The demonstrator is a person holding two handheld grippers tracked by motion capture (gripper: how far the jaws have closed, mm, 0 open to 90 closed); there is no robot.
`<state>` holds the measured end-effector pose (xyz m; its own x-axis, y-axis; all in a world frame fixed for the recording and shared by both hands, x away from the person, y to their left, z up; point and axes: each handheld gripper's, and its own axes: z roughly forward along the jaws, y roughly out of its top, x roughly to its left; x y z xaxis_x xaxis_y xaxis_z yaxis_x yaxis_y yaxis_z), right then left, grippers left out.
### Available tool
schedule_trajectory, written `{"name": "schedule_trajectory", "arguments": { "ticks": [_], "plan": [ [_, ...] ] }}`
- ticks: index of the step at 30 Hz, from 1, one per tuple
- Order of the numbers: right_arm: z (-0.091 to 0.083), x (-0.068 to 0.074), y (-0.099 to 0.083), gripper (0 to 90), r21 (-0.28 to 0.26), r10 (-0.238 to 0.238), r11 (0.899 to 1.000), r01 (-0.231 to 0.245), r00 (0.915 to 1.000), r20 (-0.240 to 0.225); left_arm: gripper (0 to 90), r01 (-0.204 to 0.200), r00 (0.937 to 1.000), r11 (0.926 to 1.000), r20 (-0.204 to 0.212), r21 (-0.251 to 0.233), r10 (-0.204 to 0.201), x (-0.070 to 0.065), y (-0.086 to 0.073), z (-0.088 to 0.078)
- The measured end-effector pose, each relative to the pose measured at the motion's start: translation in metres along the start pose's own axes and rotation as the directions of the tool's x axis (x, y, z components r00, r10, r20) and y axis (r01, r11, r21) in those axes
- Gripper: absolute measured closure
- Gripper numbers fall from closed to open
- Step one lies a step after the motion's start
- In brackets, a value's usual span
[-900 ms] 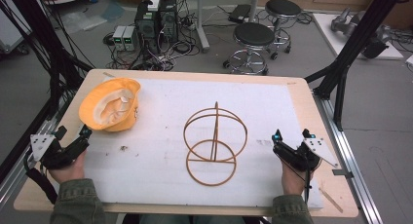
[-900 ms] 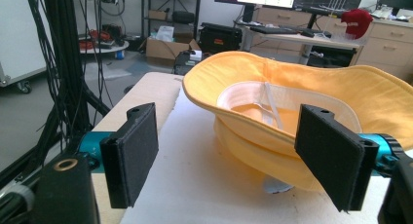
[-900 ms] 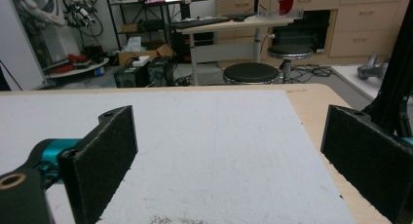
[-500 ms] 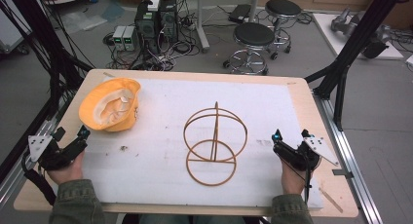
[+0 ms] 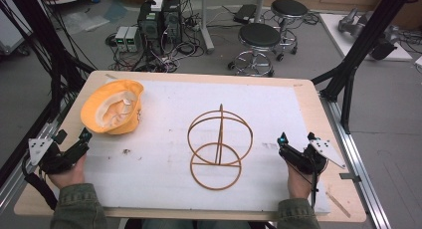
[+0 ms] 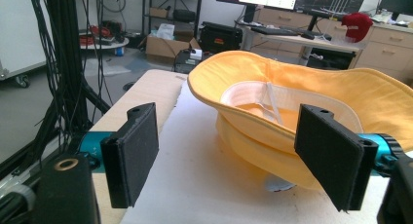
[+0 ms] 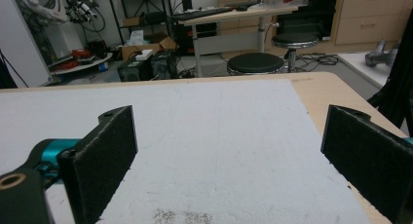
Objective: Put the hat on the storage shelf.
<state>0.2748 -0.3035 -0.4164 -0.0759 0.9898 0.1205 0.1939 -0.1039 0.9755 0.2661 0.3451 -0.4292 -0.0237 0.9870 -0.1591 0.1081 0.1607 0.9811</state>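
The yellow bucket hat [image 5: 113,112] lies brim-up at the surface's [image 5: 308,102] far left corner. Just short of the hat, the left claw [image 5: 83,138] gapes, holding nothing. Well right of the hat, past the wire ring stand [image 5: 219,147], the right claw [image 5: 282,142] also stands open and empty.

Wooden surface [image 5: 308,97], pale, rounded corners. White foam sheet [image 5: 164,189] covers most of it; small dark speck [image 5: 126,151] on the sheet near the surface's left edge. Beyond the far edge, on the floor: two black round stools [image 5: 260,36], computer towers [image 5: 159,15], tangled cables. Black frame strut [image 5: 358,50] off the far right corner.
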Motion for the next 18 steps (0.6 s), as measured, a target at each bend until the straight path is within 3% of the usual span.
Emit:
{"name": "schedule_trajectory", "arguments": {
  "ticks": [11,18],
  "plan": [
    [0.001,-0.001,0.0,5.1,0.004,0.006,1.0,-0.006,1.0,-0.001,24.0,-0.009,0.9996,0.9999,0.027,0.004,0.009,-0.008,0.002,-0.001],
    [0.002,0.001,-0.001,5.1,0.007,0.0,1.0,0.0,0.9998,-0.018,23.9,-0.051,0.9979,0.9985,0.039,-0.021,0.052,-0.019,0.011,-0.004]
  ]
}}
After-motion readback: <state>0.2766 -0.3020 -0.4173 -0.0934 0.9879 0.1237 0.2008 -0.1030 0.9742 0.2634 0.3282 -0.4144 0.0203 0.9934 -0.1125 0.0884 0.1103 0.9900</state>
